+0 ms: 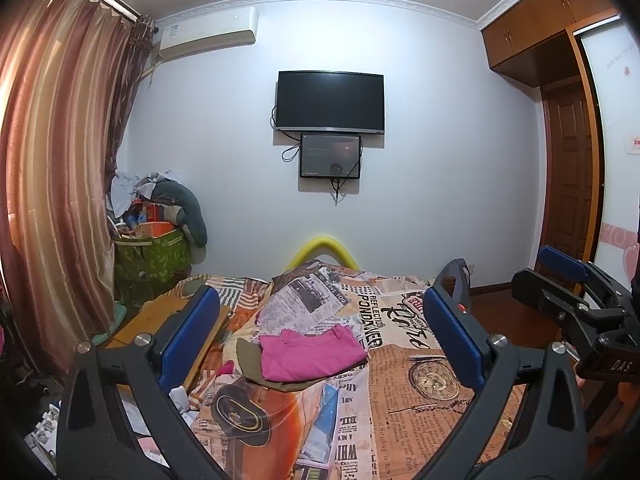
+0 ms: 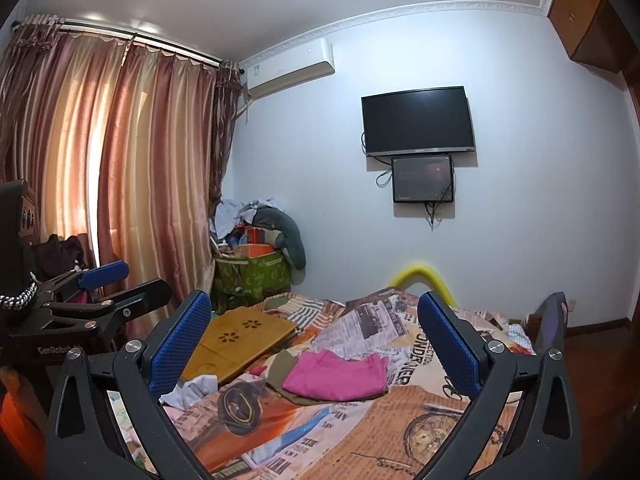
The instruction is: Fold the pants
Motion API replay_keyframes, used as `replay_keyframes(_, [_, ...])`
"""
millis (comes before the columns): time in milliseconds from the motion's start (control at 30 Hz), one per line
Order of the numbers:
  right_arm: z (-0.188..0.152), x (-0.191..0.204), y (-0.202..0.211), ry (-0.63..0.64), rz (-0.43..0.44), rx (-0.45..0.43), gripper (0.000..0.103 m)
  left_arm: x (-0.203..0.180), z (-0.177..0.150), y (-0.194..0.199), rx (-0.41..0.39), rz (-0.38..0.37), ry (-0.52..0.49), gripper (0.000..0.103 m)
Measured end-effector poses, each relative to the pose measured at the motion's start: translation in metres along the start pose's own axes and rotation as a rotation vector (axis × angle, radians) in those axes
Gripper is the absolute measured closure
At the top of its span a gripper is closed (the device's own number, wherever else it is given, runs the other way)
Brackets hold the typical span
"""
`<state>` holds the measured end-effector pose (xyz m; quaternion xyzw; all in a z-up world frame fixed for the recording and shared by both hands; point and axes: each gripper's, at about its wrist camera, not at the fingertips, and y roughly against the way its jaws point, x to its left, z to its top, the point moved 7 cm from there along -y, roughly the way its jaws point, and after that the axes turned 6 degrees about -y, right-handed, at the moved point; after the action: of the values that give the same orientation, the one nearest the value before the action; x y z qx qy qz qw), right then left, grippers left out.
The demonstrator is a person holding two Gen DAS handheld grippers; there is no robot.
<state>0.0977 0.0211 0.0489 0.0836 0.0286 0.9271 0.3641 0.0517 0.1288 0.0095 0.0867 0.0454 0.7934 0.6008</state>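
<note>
Pink pants (image 1: 310,354) lie folded on the bed, on top of an olive-green garment (image 1: 250,360). They also show in the right wrist view (image 2: 340,374) with the olive garment (image 2: 280,368) under them. My left gripper (image 1: 320,344) is open and empty, held above the bed on the near side of the pants. My right gripper (image 2: 316,350) is open and empty, also short of the pants. The right gripper shows at the right edge of the left wrist view (image 1: 568,292); the left gripper shows at the left of the right wrist view (image 2: 104,284).
The bed has a newspaper-print cover (image 1: 420,380). A wooden lap tray (image 2: 240,340) lies at its left side. A green bin of clutter (image 2: 256,276) stands in the corner by the curtains (image 2: 132,184). A yellow foam tube (image 1: 320,250) arches at the bed's far end.
</note>
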Motion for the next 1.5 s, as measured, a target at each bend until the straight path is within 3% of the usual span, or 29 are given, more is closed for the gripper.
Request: replay_keyframes(1500, [-0.0011, -0.0078, 0.0029, -0.038, -0.016, 0.018, 0.0, -0.0014, -0.0072, -0.0054, 0.021, -0.04, -0.003, 0.0])
